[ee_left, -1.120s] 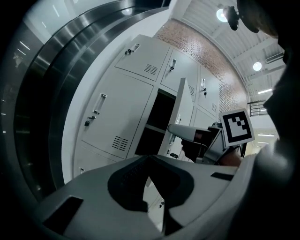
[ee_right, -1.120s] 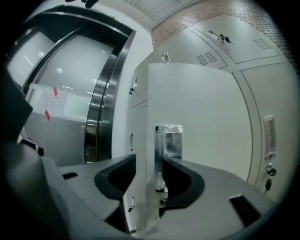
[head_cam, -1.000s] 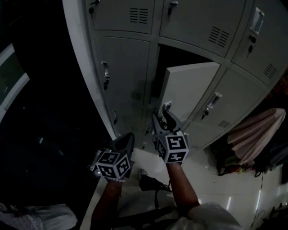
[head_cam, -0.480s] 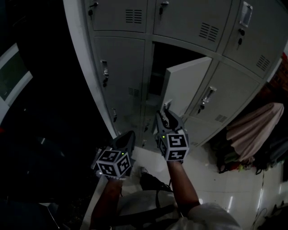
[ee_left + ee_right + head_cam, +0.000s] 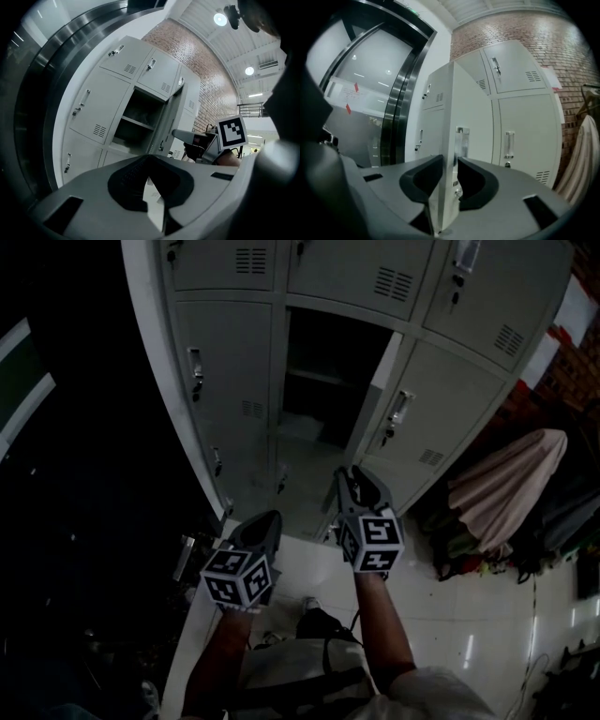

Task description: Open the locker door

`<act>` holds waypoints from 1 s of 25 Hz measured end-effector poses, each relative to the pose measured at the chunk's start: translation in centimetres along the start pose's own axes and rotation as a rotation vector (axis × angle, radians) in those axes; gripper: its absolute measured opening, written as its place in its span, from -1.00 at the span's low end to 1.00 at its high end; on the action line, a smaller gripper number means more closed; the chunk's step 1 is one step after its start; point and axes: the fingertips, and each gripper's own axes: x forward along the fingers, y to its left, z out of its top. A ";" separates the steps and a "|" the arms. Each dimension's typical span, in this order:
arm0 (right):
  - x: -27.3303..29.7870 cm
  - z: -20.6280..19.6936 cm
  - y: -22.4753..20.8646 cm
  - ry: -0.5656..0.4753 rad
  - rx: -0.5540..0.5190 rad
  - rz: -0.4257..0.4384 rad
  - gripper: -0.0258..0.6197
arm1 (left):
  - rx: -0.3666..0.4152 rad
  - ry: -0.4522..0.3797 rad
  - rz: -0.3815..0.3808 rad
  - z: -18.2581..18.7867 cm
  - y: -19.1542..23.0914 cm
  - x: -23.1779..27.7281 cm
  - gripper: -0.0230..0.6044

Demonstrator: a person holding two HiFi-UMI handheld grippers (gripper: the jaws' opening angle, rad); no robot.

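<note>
The grey locker door (image 5: pixel 376 395) stands swung wide and shows edge-on in the head view, beside its dark open compartment (image 5: pixel 323 381). My right gripper (image 5: pixel 354 476) reaches up at the door's lower free edge. In the right gripper view the door (image 5: pixel 449 117) runs in between the jaws of that gripper (image 5: pixel 450 160). The jaws are closing, the left pad lies close against the door's face, and a thin gap still shows at the right pad. My left gripper (image 5: pixel 266 521) hangs lower left, shut and empty (image 5: pixel 148 176), looking at the open compartment (image 5: pixel 136 117).
Shut lockers with handles surround the open one, such as the door at left (image 5: pixel 230 362) and at right (image 5: pixel 427 418). A heap of pale cloth (image 5: pixel 502 488) lies at the right by the brick wall. A dark glass front (image 5: pixel 56 474) fills the left.
The locker door has swung from half open to wide open, now edge-on to the head camera. My right gripper followed its edge; the left gripper stayed low at the left.
</note>
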 end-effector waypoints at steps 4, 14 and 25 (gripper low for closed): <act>-2.2 -0.4 -1.9 0.008 0.017 0.005 -0.70 | 0.002 0.010 -0.017 -1.1 -2.4 0.4 -0.93; -6.3 -1.2 -9.0 0.025 0.045 0.064 -0.72 | 0.004 -0.025 0.021 -2.3 -9.8 2.9 -0.93; -7.0 -1.4 -13.3 0.032 0.043 0.147 -0.72 | -0.005 -0.058 0.109 -3.7 -14.2 3.8 -0.93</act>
